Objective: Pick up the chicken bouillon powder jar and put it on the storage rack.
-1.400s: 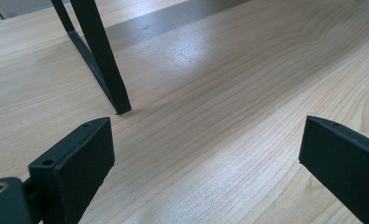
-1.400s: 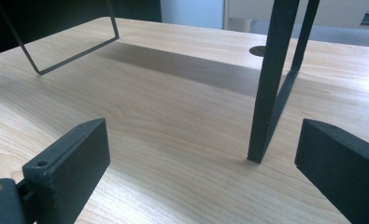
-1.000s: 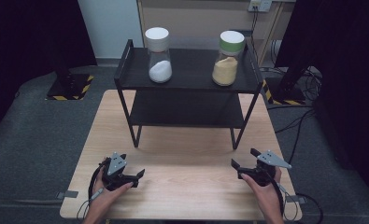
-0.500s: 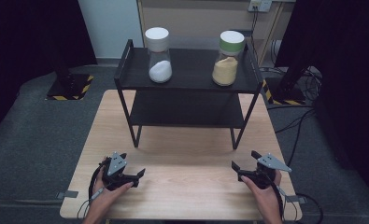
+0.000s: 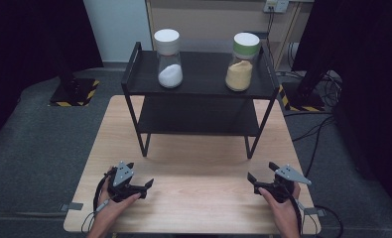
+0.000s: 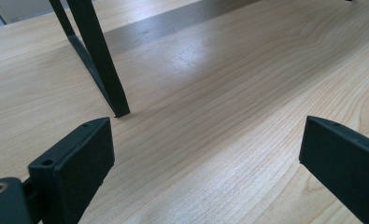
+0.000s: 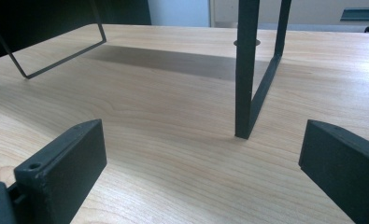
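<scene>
A black two-tier rack stands at the back of the wooden table. On its top tier stand a white-lidded jar of white powder and a green-lidded jar of yellowish powder. My left gripper rests near the table's front left, open, nothing between its jaws. My right gripper rests near the front right, open and empty as well. In the left gripper view my left gripper points at a rack leg. In the right gripper view my right gripper faces another leg.
The rack's lower tier is bare. Bare wood lies between the grippers and the rack legs. Grey carpet surrounds the table, with cables on the floor at the right.
</scene>
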{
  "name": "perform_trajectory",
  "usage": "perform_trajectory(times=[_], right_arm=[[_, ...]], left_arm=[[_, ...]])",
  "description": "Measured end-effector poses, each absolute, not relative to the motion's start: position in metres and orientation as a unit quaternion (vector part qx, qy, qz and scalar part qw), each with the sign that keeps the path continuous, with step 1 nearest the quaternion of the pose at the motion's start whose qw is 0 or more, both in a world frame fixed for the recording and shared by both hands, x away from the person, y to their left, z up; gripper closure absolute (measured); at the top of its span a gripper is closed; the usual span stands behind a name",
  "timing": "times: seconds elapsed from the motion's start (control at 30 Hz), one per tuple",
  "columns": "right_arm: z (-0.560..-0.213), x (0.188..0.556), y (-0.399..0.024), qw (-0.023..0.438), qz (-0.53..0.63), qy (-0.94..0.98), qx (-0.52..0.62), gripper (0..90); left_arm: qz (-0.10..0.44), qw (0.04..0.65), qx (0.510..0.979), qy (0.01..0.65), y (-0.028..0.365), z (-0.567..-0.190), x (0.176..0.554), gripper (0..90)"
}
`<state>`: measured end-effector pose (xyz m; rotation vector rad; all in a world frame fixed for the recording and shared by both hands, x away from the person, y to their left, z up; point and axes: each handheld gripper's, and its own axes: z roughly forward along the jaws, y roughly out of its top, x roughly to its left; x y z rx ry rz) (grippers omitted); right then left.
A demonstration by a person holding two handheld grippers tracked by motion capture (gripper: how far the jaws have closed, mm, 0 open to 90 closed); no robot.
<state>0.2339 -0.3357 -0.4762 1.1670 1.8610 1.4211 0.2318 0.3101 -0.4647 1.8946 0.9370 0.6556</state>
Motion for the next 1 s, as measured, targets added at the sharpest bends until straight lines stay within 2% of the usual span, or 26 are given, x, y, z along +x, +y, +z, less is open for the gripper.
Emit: perform_trajectory(times=[1.0], right_arm=[[-0.4767, 0.2336, -0.3422, 0.258, 0.518, 0.692, 0.433, 1.3]], left_arm=[[0.26, 0.45, 0.764, 0.382, 0.3101, -0.4669, 0.2312, 2.2]])
